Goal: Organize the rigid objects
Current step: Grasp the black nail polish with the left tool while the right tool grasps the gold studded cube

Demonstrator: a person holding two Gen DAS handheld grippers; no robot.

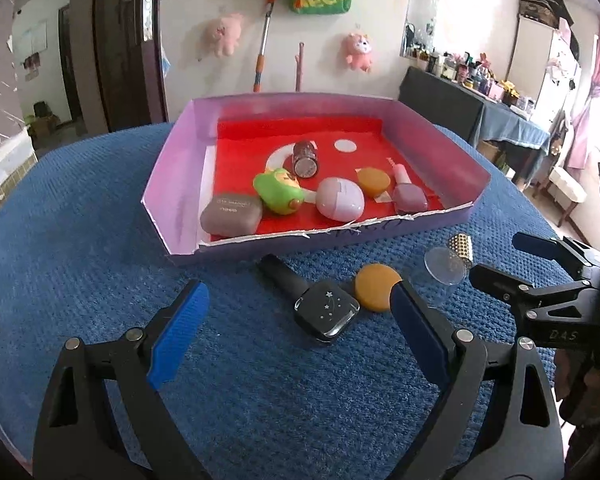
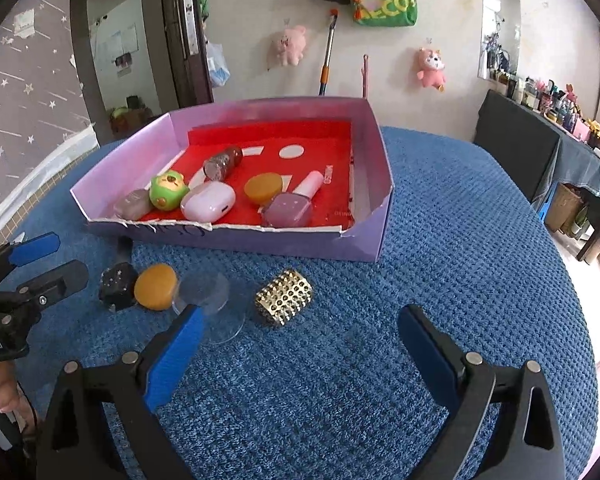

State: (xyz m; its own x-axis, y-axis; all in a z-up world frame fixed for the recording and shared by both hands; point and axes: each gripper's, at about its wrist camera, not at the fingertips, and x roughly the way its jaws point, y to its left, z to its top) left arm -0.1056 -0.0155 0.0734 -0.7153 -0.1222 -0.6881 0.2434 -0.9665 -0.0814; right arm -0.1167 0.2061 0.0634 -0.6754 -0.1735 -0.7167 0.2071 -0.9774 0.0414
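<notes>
Hidden: clear dome is being partly covered by right gripper.
Grippers: both are being held wide apart, left gripper too.
Nearby: black bottle, gold studded roller.

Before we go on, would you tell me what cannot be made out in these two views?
- Black bottle, right wrist view: its neck is hidden behind the left gripper and the box.
- Clear dome, right wrist view: partly covered by the right gripper's finger; see-through, so its outline is faint.
- Taupe case, left wrist view: its lettering is too small to read.
</notes>
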